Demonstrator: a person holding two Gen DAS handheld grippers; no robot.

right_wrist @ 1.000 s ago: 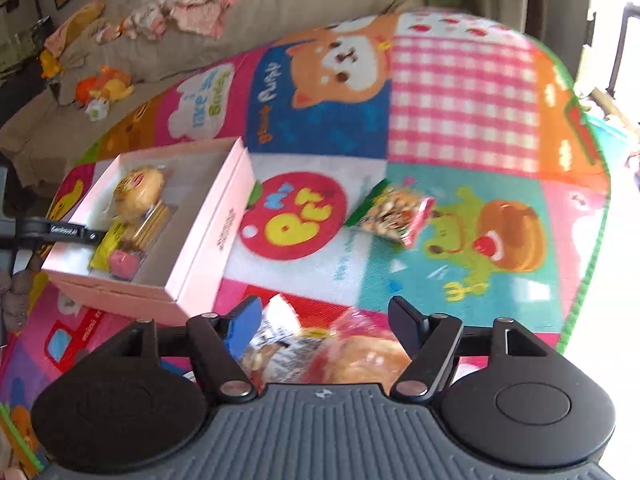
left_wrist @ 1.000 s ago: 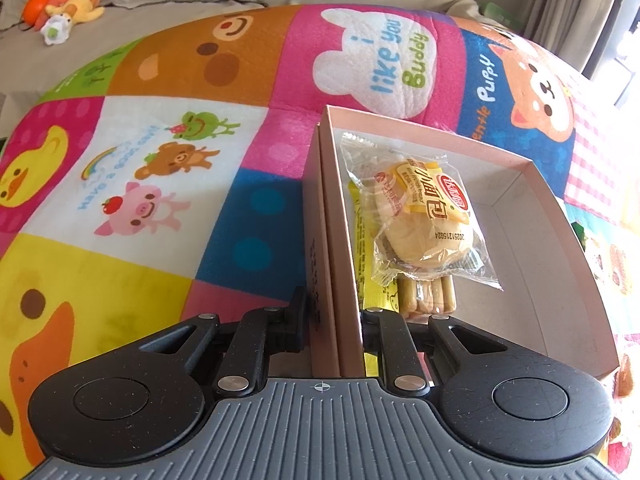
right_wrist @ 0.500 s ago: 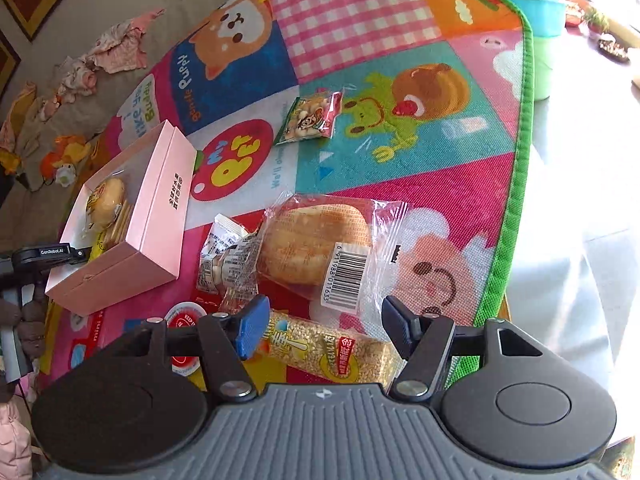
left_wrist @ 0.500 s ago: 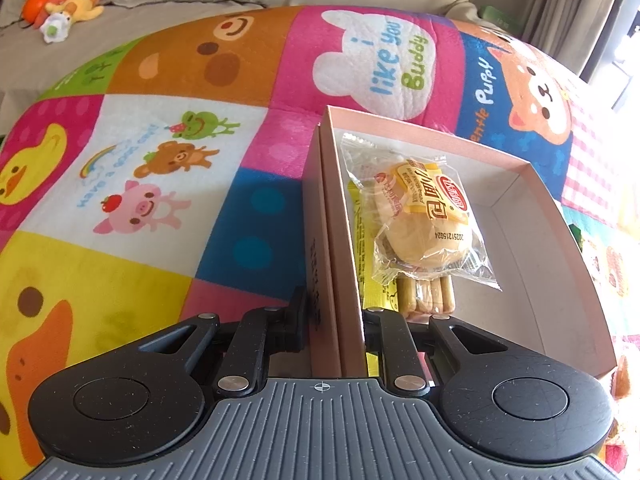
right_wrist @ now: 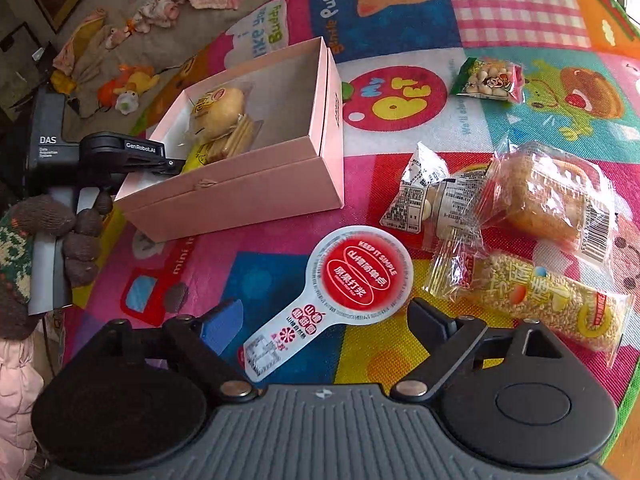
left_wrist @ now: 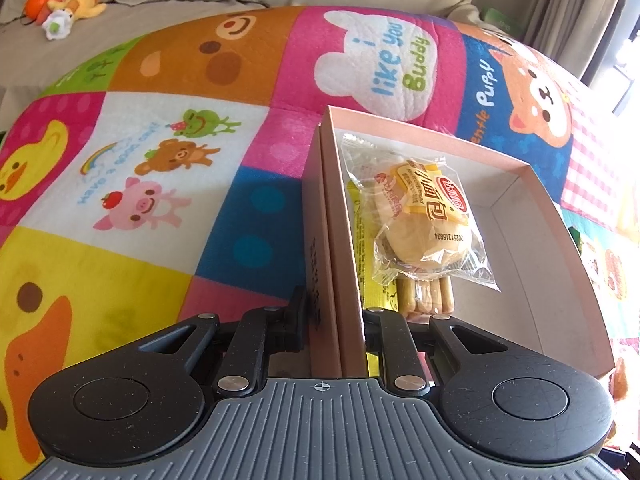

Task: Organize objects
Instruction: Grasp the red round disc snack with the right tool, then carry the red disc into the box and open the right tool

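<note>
A pink box (left_wrist: 420, 136) sits open on the play mat with a bun packet (left_wrist: 424, 224) and a yellow biscuit packet (left_wrist: 424, 292) inside. My left gripper (left_wrist: 332, 320) is shut on the box's near left wall, one finger outside and one inside. The right wrist view shows the same box (right_wrist: 240, 192) and the left gripper (right_wrist: 132, 152) clamped on its corner. My right gripper (right_wrist: 324, 316) hovers low over the mat, its jaws opening wide. A red-and-white paddle-shaped snack packet (right_wrist: 356, 276) lies flat between the fingers, untouched by the pads.
Right of the paddle packet lie a sesame bar (right_wrist: 536, 300), a wrapped bread (right_wrist: 548, 200), a white packet (right_wrist: 424, 196) and, farther off, a green nut packet (right_wrist: 488, 80). A gloved hand (right_wrist: 76, 232) holds the left gripper. Soft toys (right_wrist: 128, 84) lie beyond the mat.
The right gripper has dropped and swung left across the snack pile, its jaws have widened, and the paddle packet now sits between them. The left gripper and box have not moved.
</note>
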